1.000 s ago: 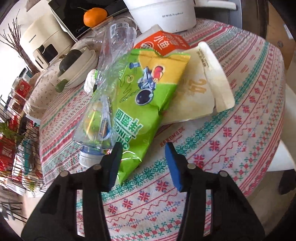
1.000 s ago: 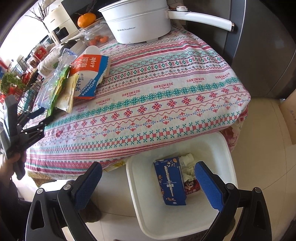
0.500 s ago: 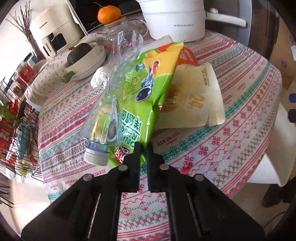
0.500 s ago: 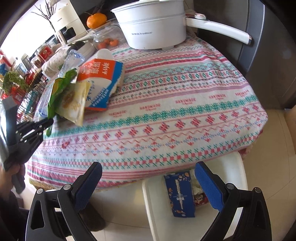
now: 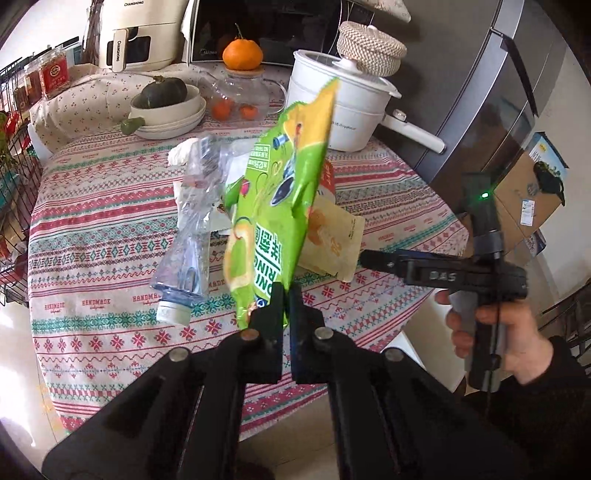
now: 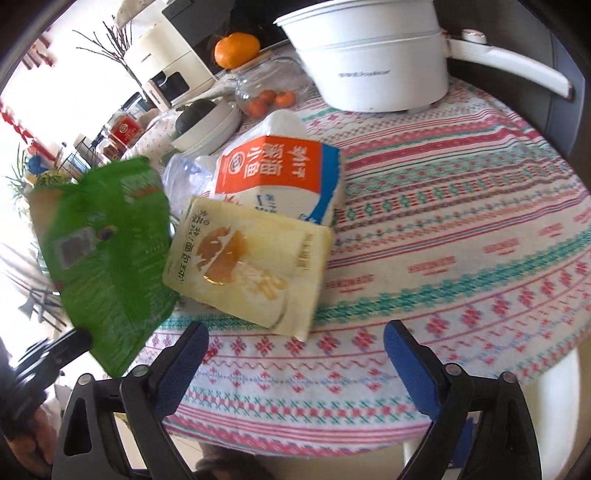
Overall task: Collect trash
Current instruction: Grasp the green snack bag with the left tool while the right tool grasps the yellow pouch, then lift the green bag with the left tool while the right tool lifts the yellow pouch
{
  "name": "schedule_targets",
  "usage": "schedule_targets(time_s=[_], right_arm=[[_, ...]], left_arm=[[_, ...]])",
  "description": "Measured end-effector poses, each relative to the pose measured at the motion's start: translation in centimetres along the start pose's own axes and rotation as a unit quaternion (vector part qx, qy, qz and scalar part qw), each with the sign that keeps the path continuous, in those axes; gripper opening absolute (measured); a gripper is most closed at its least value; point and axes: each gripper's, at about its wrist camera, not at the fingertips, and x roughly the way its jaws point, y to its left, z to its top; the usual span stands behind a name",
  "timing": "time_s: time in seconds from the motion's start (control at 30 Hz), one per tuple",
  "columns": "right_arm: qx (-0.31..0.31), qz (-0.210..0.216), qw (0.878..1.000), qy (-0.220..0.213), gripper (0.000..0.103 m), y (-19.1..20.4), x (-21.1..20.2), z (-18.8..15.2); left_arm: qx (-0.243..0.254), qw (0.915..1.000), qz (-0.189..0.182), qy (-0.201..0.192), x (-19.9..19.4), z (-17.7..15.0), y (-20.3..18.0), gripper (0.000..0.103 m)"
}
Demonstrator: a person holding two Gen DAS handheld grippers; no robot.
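Observation:
My left gripper (image 5: 286,295) is shut on the bottom edge of a green snack bag (image 5: 275,206) and holds it up above the table; the bag also shows at the left of the right wrist view (image 6: 110,258). A pale yellow pouch (image 6: 247,266), an orange and white milk carton (image 6: 280,177) and a crushed clear plastic bottle (image 5: 192,225) lie on the patterned tablecloth (image 6: 461,240). My right gripper (image 6: 295,358) is open and empty at the table's near edge, just in front of the yellow pouch.
A white pot with a long handle (image 6: 373,59), a glass jar with an orange on top (image 5: 242,88), a bowl holding a green squash (image 5: 166,99) and a white appliance (image 5: 136,33) stand at the back. A white bin's rim (image 6: 561,376) shows below the table edge.
My left gripper closed on the green bag and lifted it off the pile. My right gripper moved from over the bin up to the table edge, toward the yellow pouch.

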Motion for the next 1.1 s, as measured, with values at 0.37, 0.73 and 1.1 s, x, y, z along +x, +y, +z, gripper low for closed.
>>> schedule_targets(time_s=[0.37, 0.73, 1.1], right_arm=[[0.065, 0.011, 0.998, -0.023, 0.087, -2.2, 4.1, 1.5], [0.063, 0.091, 0.994, -0.025, 0.021, -2.5, 6.0, 2.6], [0.005, 0.064, 0.996, -0.056, 0.004, -1.2, -1.4, 2.0]], left_arm=[[-0.017, 0.999, 0.029, -0.03, -1.8, 0.3, 1.8, 0.002], [-0.033, 0.9977, 0.052, -0.029, -1.4, 0.4, 2.7, 0.002], [-0.02, 0.9982, 0.038, -0.041, -1.6, 0.8, 0.6, 0.002]])
